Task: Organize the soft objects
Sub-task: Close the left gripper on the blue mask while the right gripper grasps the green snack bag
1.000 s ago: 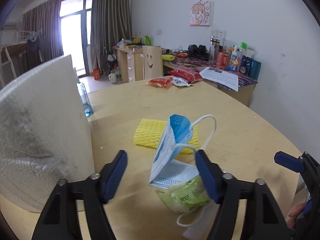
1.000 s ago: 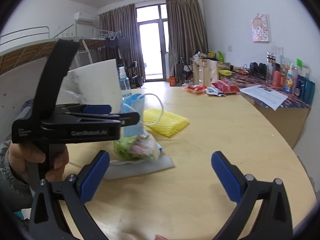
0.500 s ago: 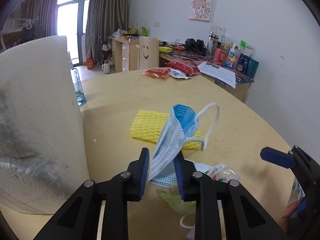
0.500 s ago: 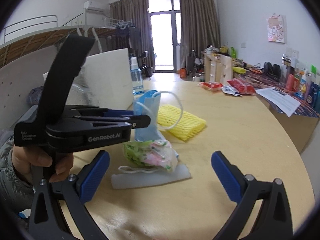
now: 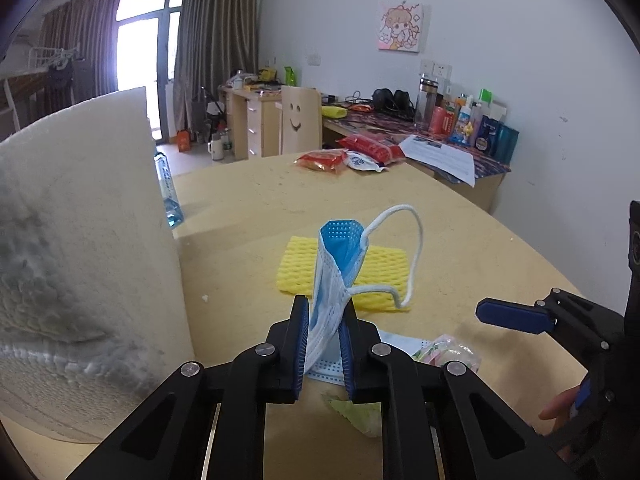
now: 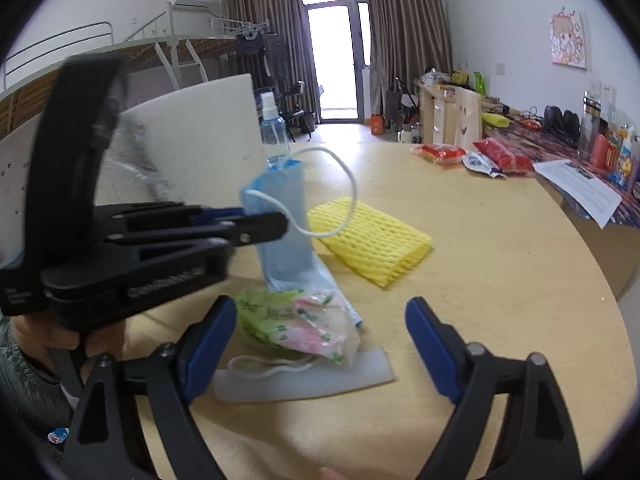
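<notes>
Readable text: only the side of the left gripper [image 6: 256, 224], left-centre of right wrist view, carries white lettering, motion-blurred and not legible now (1.0 s ago it read "GenRobot.AI").

Left gripper [image 5: 324, 344], lower centre of left wrist view: jaws nearly closed, blue pads clamping the lower part of the face mask [image 5: 340, 264]. 1.0 s ago the jaws were wide apart either side of the mask; 0.5 s ago closing on it. Mask: pleated blue/white non-woven, standing upright above the pads, white elastic loop arcing to the right. Its lower edge reaches the table [image 5: 460, 232].

Behind mask, frame centre: yellow foam net [image 5: 380, 276], ribbed mesh texture, flat rectangle, lying on the table.

Left side of frame: white foam sheet [image 5: 80, 240], pebbled surface, curved upright. Just behind its edge: clear blue spray bottle [image 5: 170, 192].

Right wrist view, lower centre: right gripper [image 6: 320, 332], jaws wide open, holding nothing, closer to the items than 0.5 s ago. Between the pads: crinkled green/pink plastic packet [image 6: 300, 320], resting on a white mask [image 6: 304, 376] lying flat on the table.
</notes>
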A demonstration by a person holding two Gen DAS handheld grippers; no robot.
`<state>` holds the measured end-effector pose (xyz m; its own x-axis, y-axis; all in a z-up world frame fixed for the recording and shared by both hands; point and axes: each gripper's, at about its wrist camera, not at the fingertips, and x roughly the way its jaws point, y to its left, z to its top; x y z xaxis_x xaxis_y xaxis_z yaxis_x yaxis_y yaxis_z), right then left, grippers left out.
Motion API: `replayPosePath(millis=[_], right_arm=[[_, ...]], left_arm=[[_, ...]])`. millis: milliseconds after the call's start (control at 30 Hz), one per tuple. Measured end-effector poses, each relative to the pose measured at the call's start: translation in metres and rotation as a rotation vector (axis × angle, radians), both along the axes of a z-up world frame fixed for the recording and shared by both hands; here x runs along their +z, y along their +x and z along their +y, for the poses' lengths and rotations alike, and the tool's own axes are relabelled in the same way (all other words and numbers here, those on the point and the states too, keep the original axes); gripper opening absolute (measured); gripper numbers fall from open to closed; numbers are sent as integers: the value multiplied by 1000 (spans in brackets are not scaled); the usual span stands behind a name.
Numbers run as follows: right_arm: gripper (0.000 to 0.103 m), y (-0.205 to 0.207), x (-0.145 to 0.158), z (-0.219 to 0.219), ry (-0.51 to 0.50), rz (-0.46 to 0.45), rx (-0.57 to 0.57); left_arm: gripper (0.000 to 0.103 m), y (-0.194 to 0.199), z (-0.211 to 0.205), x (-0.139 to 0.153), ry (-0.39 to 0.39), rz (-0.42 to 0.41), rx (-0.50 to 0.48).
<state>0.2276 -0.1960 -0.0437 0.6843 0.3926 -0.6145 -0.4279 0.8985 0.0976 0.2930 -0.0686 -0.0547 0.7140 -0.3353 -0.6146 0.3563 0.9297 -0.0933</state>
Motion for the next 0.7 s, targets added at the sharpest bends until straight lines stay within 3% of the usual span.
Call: replayPosePath(millis=[233, 400, 700], right_arm=[[84, 8, -5, 6, -11, 38, 27], [65, 7, -5, 12, -35, 38, 33], [47, -2, -6, 19, -61, 37, 43]], left_arm=[[16, 5, 1, -2, 7, 13, 1], [16, 6, -2, -2, 6, 16, -11], [16, 3, -1, -1, 9, 1, -11]])
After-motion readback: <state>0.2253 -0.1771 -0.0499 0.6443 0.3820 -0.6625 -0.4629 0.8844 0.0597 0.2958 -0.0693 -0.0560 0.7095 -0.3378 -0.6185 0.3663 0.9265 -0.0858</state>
